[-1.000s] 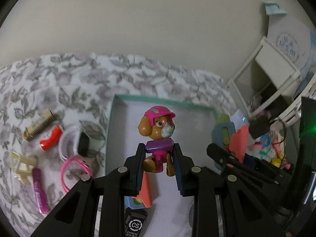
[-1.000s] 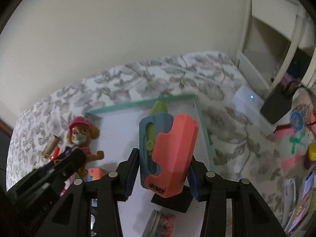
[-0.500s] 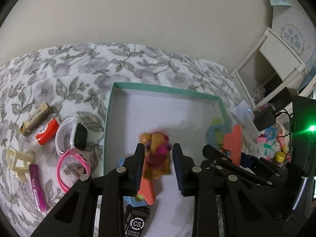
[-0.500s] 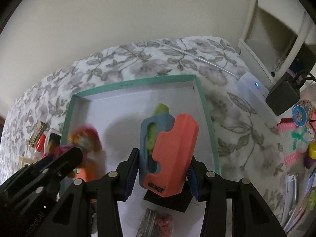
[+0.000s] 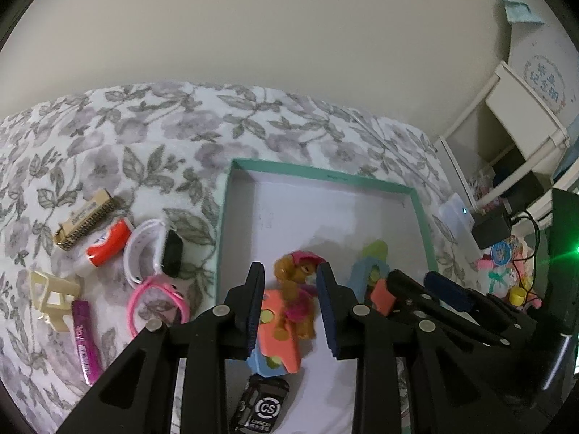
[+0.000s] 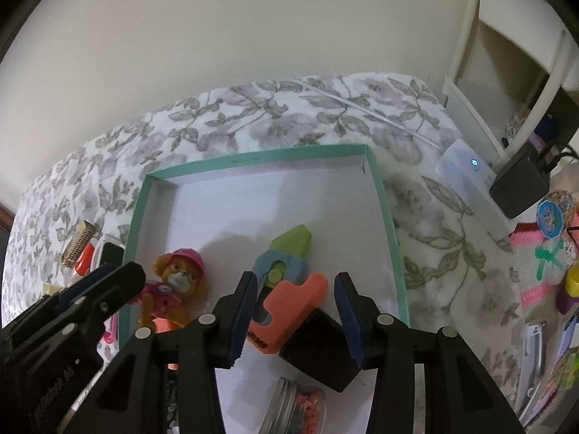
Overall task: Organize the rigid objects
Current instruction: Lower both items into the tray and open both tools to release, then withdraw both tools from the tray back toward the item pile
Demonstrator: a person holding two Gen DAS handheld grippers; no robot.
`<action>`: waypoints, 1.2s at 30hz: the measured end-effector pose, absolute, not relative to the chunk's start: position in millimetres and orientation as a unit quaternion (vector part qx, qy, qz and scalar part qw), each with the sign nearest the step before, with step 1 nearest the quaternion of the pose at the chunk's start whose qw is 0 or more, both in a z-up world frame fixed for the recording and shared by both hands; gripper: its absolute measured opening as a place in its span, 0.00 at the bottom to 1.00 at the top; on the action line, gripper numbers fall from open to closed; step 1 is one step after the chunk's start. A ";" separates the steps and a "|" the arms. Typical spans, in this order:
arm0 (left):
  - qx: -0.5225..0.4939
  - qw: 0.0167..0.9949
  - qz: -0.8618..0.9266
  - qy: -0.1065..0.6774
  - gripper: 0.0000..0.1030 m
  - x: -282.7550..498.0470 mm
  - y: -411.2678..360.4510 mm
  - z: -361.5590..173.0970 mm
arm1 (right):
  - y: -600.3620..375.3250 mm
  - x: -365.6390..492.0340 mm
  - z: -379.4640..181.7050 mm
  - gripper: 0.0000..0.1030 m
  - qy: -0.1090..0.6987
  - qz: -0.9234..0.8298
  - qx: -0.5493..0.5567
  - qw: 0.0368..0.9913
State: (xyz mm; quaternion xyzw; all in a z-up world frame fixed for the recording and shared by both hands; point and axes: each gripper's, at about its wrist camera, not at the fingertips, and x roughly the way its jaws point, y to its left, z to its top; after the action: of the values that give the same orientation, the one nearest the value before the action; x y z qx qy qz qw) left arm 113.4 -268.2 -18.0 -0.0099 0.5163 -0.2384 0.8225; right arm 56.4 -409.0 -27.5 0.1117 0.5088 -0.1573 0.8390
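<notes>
Over a teal-rimmed tray (image 5: 225, 217) on a floral bedspread (image 5: 144, 133) — two handheld grippers above the white floor of the tray. Left gripper (image 5: 291, 307), jaws spread wide, gripping nothing; between and below them, a pup figure (image 5: 296, 300) w/ pink cap, lying tilted on the tray floor, partly across a coral-and-blue toy (image 5: 278, 340) near the tray's near-left corner. No contact visible btwn the pads and the figure. Just nearer the lens, a black toy car (image 5: 262, 407) marked "CS".

Right gripper (image 6: 296, 316), jaws likewise wide apart, empty. Between them, a coral, blue and green toy (image 6: 286, 282) resting in the tray, its near end propped against a black block (image 6: 318, 347); green tip pointing toward the far rim. Whether the left pad brushes the toy's edge: can't tell. Near the bottom edge of the right view, a clear jar (image 6: 300, 412) w/ reddish contents. Same figure seen from the right wrist (image 6: 173, 289), face-up at the tray's left side, beside the left gripper's black fingers (image 6: 105, 289).

Outside the tray, to its left on the bedspread: a tan comb-like block (image 5: 85, 218), a red-and-white tube (image 5: 106, 247), a white smartwatch (image 5: 153, 249), a pink band (image 5: 155, 303), a cream clip (image 5: 52, 294), a purple stick (image 5: 85, 340). To the right of the tray — a white box w/ a lit dot (image 6: 466, 170) and a black adapter (image 6: 517, 184).
</notes>
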 end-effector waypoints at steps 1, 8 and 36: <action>-0.012 0.825 -0.235 0.514 0.30 114.3 -265.9 -15.3 | -408.2 56.0 -24.4 0.47 0.506 -0.158 0.109 0.841; -0.028 0.843 -0.208 0.496 0.47 121.4 -246.9 5.3 | -402.0 53.0 -0.3 0.47 0.484 -0.161 0.091 0.855; -0.028 0.882 -0.103 0.459 0.90 134.9 -204.0 17.7 | -381.8 60.9 2.8 0.83 0.473 -0.144 0.046 0.868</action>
State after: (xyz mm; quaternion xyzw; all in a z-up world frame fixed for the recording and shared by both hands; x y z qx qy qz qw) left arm 134.9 -204.0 17.7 -0.0281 0.4587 -0.1035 0.8821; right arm 60.9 -381.8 2.8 0.0460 0.4729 -0.1442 0.8680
